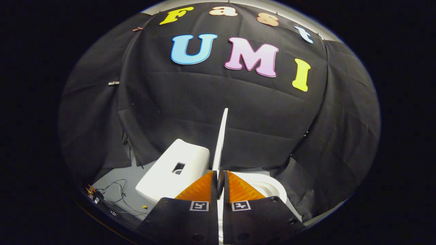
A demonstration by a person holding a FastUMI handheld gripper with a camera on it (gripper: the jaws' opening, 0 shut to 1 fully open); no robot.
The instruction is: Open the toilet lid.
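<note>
Black cloth hangs as the booth wall (218, 102) behind everything, draped in folds down to a pale grey floor (119, 178). On that floor stands a white toilet. Its tank (173, 170) sits beside the fingers on one side, with a small dark rectangular opening in the top face. The lid (220, 139) is raised on edge, seen as a thin white blade that rises straight up from between the fingertips against the cloth. On the other side of the lid lies the white bowl rim (269, 187), curving away just beyond the finger there.

The gripper (220, 178) is nearly closed, its two fingers pinched on the lower edge of the lid, one pad on each face, with just the lid's thickness between them.

Thin dark cables (119, 194) trail over the floor near the tank's far corner, ending at a small device (94, 194) at the floor's edge.
</note>
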